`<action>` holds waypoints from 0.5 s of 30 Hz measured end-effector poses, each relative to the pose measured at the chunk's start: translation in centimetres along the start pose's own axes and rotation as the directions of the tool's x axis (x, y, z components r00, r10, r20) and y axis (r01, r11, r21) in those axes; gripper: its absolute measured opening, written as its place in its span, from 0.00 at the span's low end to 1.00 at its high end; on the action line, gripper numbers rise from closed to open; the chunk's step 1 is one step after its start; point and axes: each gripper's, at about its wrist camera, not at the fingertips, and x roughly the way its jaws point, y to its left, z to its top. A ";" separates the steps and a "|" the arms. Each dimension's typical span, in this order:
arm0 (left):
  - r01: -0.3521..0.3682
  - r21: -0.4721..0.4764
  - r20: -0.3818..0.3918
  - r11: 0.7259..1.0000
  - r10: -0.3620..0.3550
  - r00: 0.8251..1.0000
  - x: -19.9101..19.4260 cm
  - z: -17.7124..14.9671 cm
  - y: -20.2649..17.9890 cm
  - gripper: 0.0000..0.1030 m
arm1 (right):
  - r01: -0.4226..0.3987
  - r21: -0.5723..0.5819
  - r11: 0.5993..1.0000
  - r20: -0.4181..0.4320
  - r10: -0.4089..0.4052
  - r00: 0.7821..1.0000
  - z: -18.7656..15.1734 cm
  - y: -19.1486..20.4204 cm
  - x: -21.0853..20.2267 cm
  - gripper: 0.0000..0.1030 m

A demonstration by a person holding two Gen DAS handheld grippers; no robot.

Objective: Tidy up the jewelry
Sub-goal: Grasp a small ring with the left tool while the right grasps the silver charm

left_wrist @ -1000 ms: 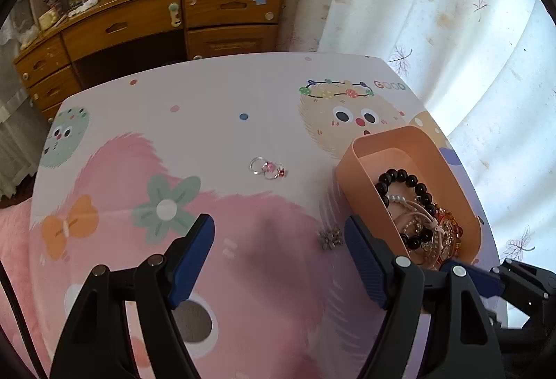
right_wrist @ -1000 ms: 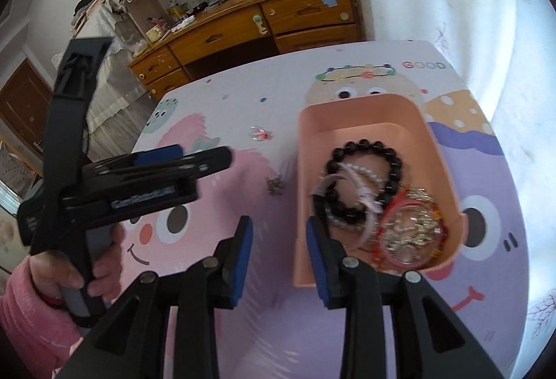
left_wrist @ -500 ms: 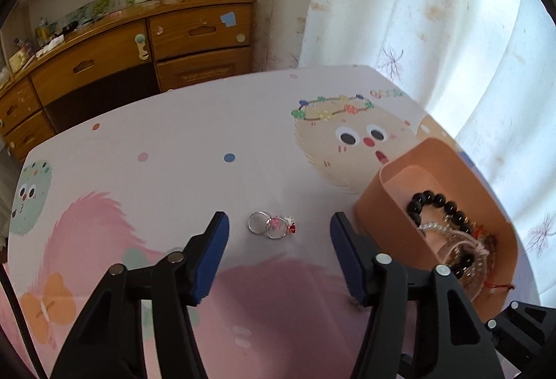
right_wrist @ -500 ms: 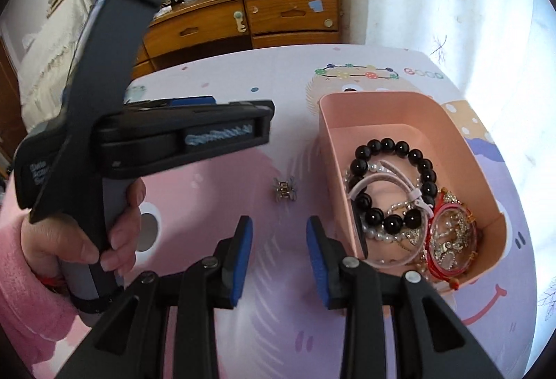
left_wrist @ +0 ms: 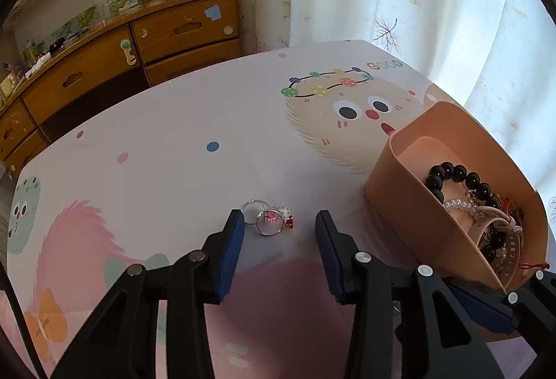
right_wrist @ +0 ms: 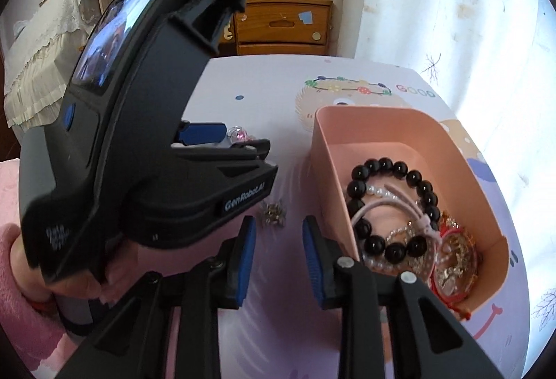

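Left wrist view looks down on a table (left_wrist: 194, 121) covered with a cartoon-printed cloth, and the pink box (left_wrist: 410, 205) serves as the landmark. Well to the left of the pink box lies a small cluster of rings (left_wrist: 266, 218), two clear hoops with a pink stone and a tiny red charm, resting on the cloth. The left gripper (left_wrist: 278, 234) hangs just short of the rings with its blue pads on either side of them; its jaws are closing, and the pads do not press on anything, the rings lying just ahead of the tips. Inside the pink box sit a black bead bracelet (left_wrist: 451, 175), a strand of white pearls, a pale pink band and some gold and red pieces toward its near end. From the right wrist view, a small metallic brooch (right_wrist: 273, 212) lies on the cloth just left of the pink box. The right gripper (right_wrist: 278, 241) is poised right below the brooch, beside the box's left wall; its jaws are closing with a narrow gap, and nothing is gripped between the pads. To the left, a hand (right_wrist: 62, 281) in a pink sleeve holds the left gripper's black handle.
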 end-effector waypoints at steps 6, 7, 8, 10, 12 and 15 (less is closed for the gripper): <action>-0.007 -0.003 0.005 1.000 0.007 1.000 0.1 0.2 0.0 0.29 | -0.005 -0.016 1.000 0.010 0.005 1.000 0.6 -0.1 0.5 0.22; -0.009 -0.004 0.005 1.000 0.009 1.000 0.1 0.2 0.1 0.25 | -0.002 -0.020 1.000 0.009 0.002 1.000 0.7 -0.1 0.6 0.22; -0.011 -0.005 0.005 1.000 0.011 1.000 0.0 0.2 0.1 0.22 | 0.000 -0.023 1.000 0.009 0.000 1.000 0.6 -0.1 0.6 0.20; -0.014 -0.008 0.006 1.000 0.014 1.000 0.0 0.1 0.1 0.19 | 0.003 -0.028 1.000 0.009 -0.002 1.000 0.8 -0.1 0.7 0.17; -0.014 -0.008 0.006 1.000 0.014 1.000 0.0 0.1 0.1 0.19 | 0.005 -0.032 0.999 0.007 -0.004 1.000 0.9 -0.2 1.0 0.12; -0.014 -0.010 0.005 1.000 0.014 1.000 -0.1 0.0 0.2 0.19 | 0.003 -0.039 0.999 0.004 -0.003 1.000 1.1 -0.4 1.1 0.07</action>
